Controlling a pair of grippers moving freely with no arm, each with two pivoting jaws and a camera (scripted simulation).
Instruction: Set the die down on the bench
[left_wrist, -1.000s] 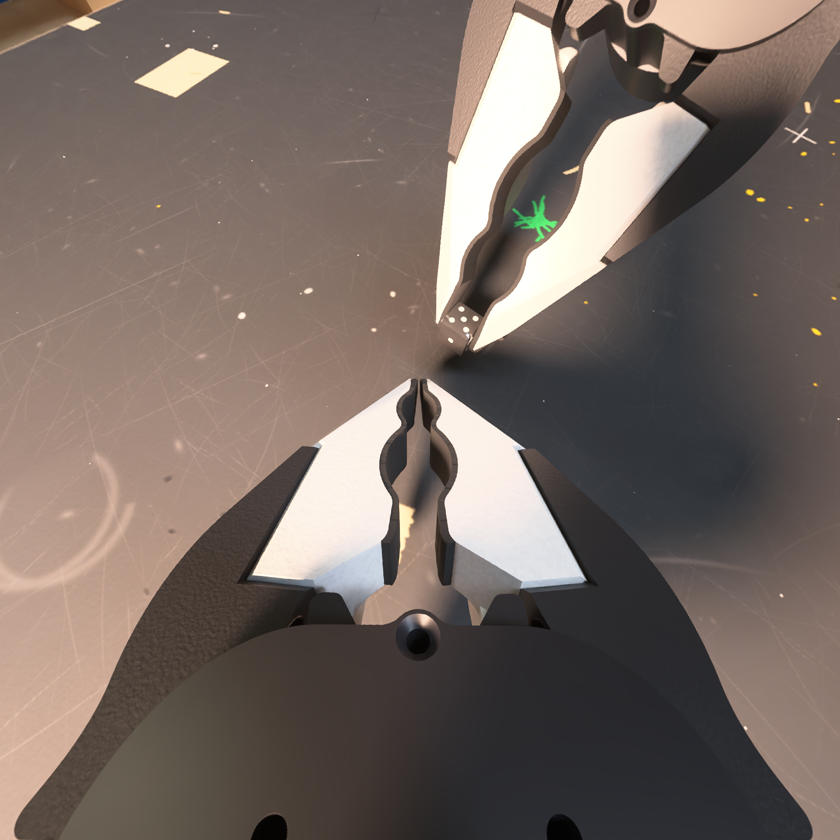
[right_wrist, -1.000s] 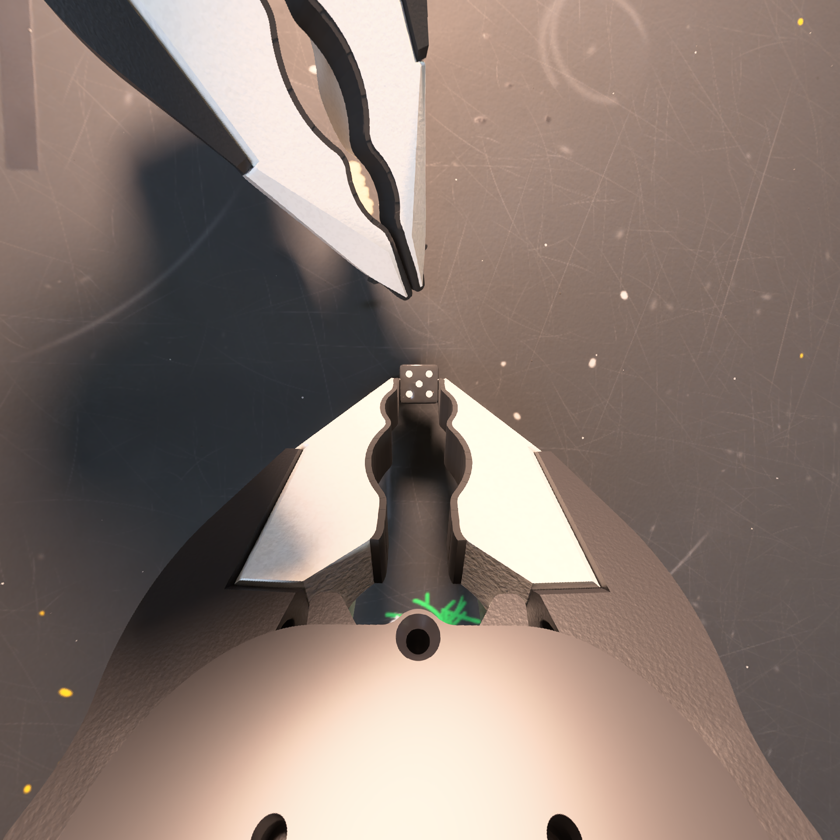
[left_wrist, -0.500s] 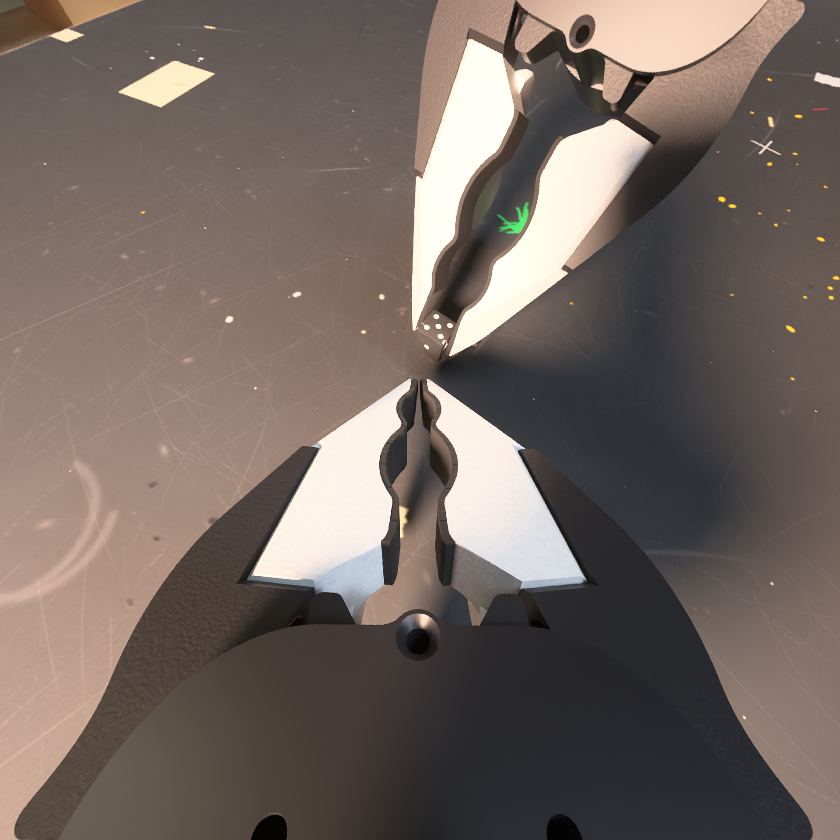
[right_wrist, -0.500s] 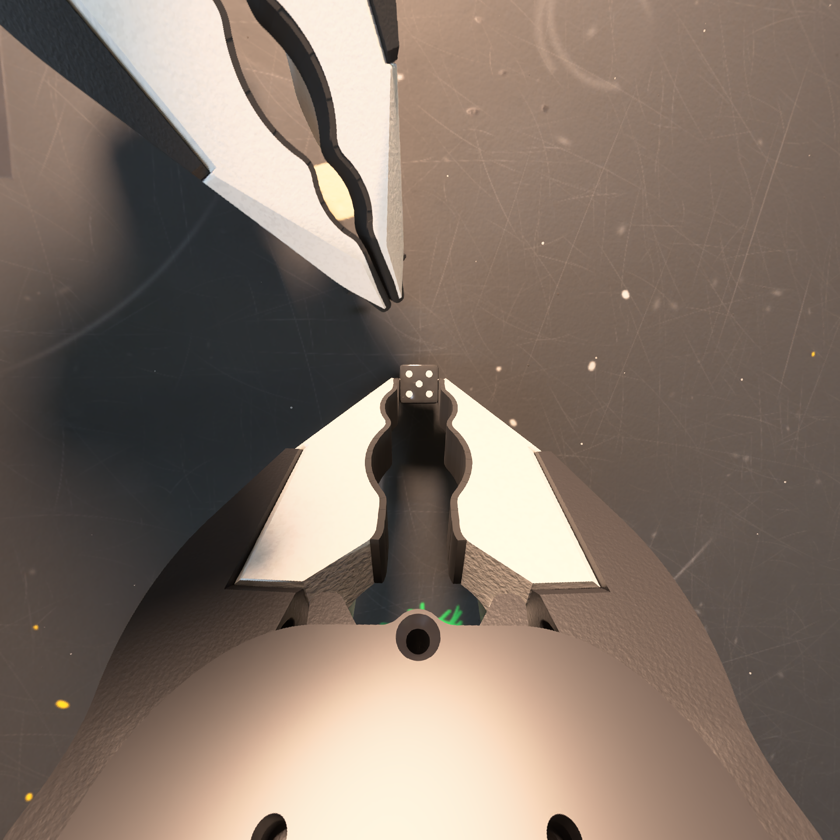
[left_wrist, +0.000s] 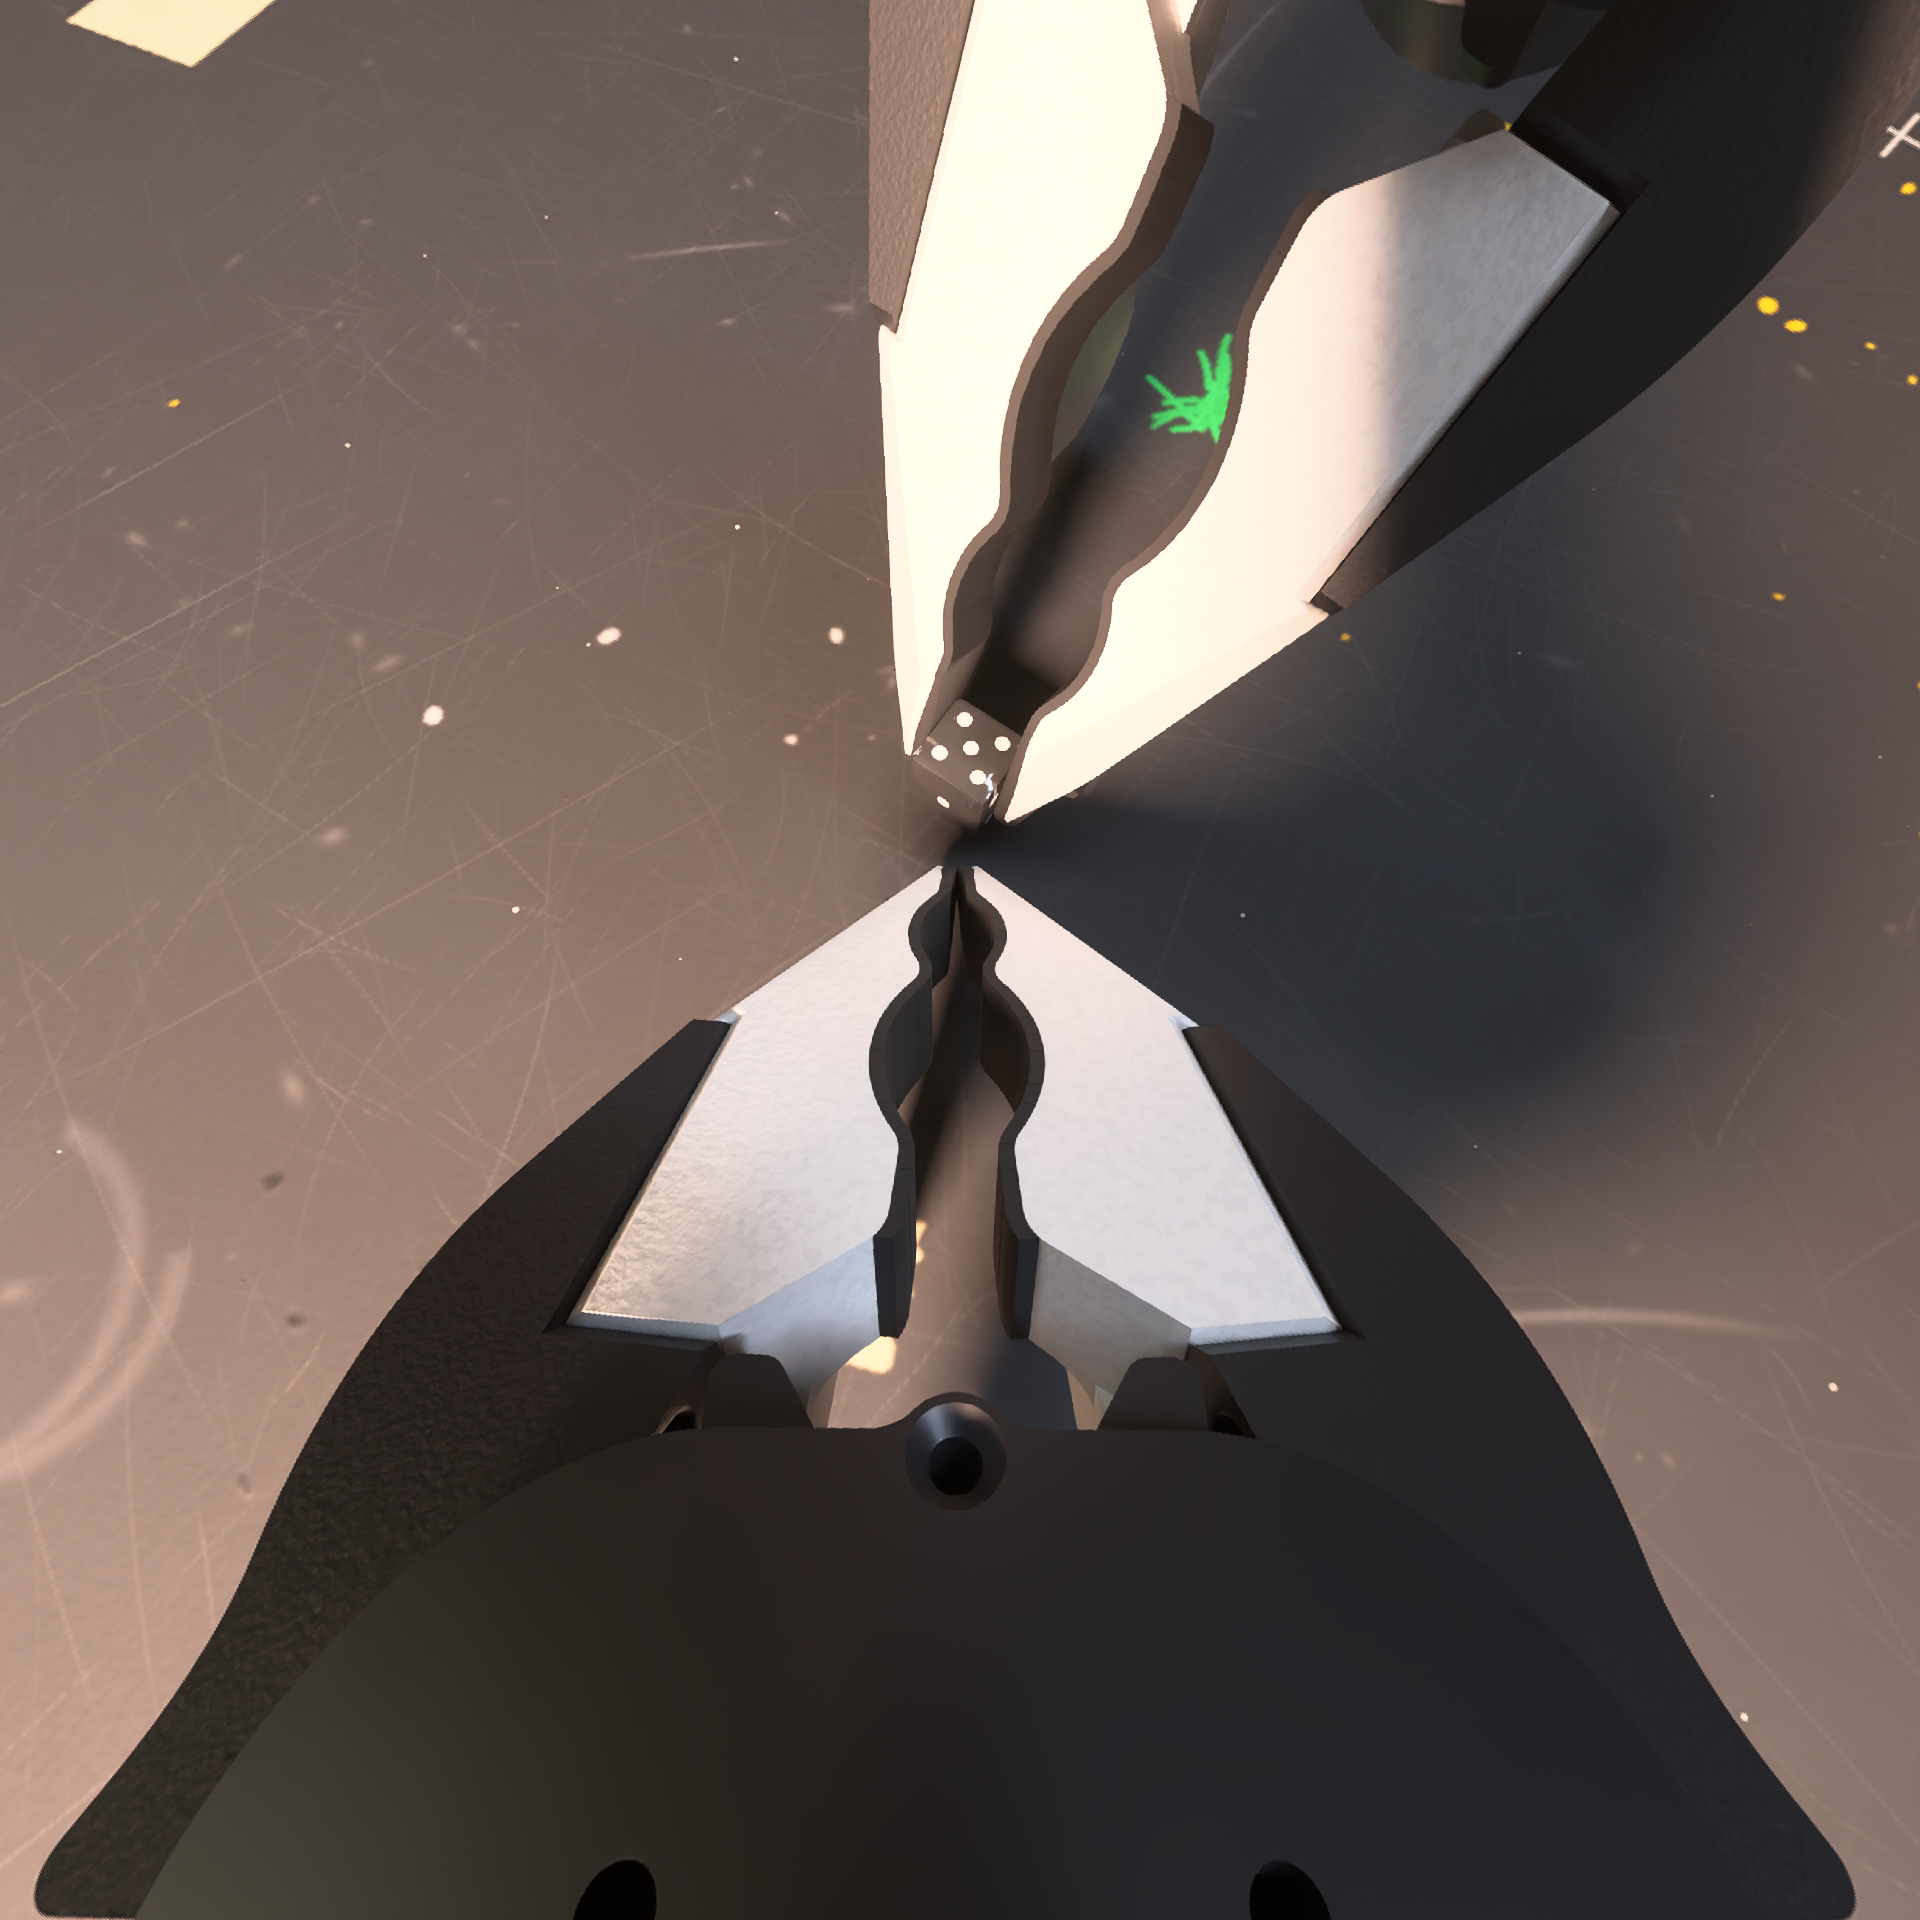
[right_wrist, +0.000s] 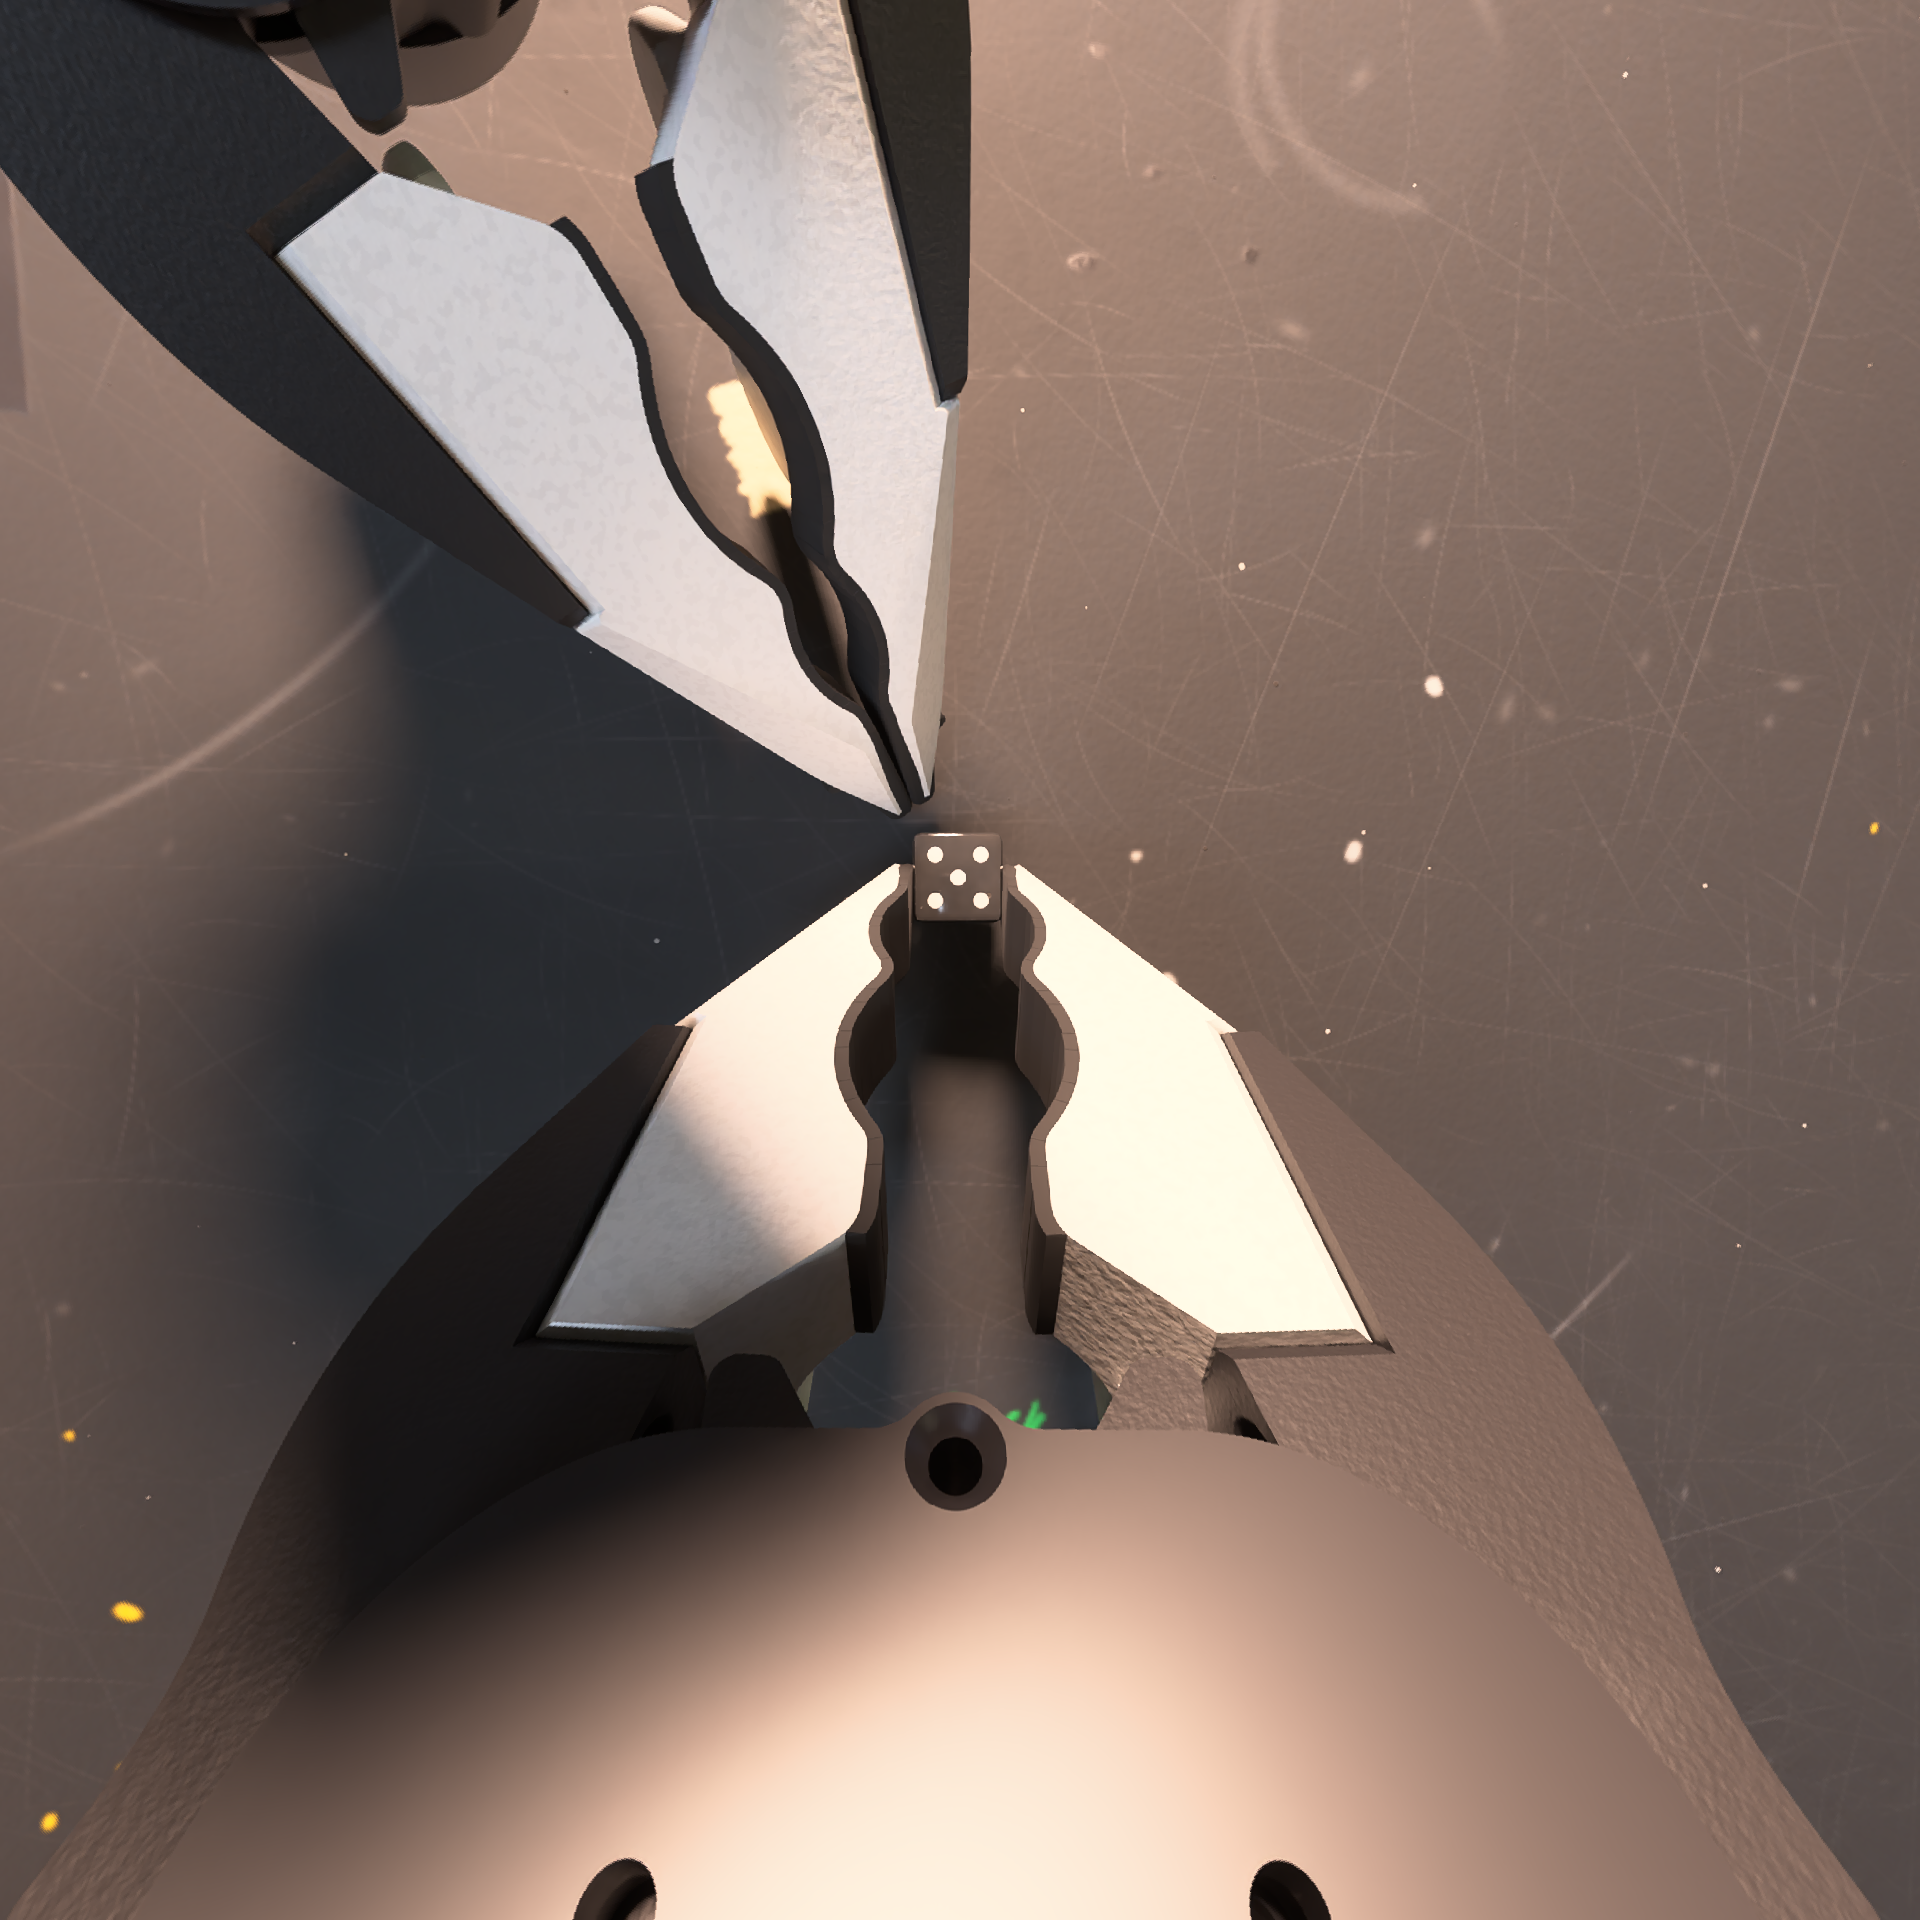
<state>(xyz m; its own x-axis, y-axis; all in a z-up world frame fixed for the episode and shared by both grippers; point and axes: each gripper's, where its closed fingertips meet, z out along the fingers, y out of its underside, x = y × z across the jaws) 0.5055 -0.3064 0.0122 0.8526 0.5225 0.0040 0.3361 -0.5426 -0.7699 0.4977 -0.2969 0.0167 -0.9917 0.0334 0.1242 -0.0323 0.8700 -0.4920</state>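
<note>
A small dark die (right_wrist: 957, 878) with white pips sits between the tips of my right gripper (right_wrist: 957, 883), which is shut on it. It also shows in the left wrist view (left_wrist: 964, 764), held by the right gripper (left_wrist: 971, 774) low over the scratched dark bench (left_wrist: 416, 623). My left gripper (left_wrist: 956, 875) is shut and empty, its tips just short of the die. In the right wrist view the left gripper (right_wrist: 907, 800) comes in from the upper left, tips close to the die's far left corner.
A green scribble mark (left_wrist: 1195, 400) shows on the bench between the right gripper's fingers. A pale tape patch (left_wrist: 166, 26) lies at the far left. Yellow specks (left_wrist: 1782, 317) dot the bench at the right. The bench (right_wrist: 1455, 623) spreads out to the right.
The two grippers have drawn closer, tip to tip. The die stays held in the right gripper, now nearer the bench and the left gripper's tips.
</note>
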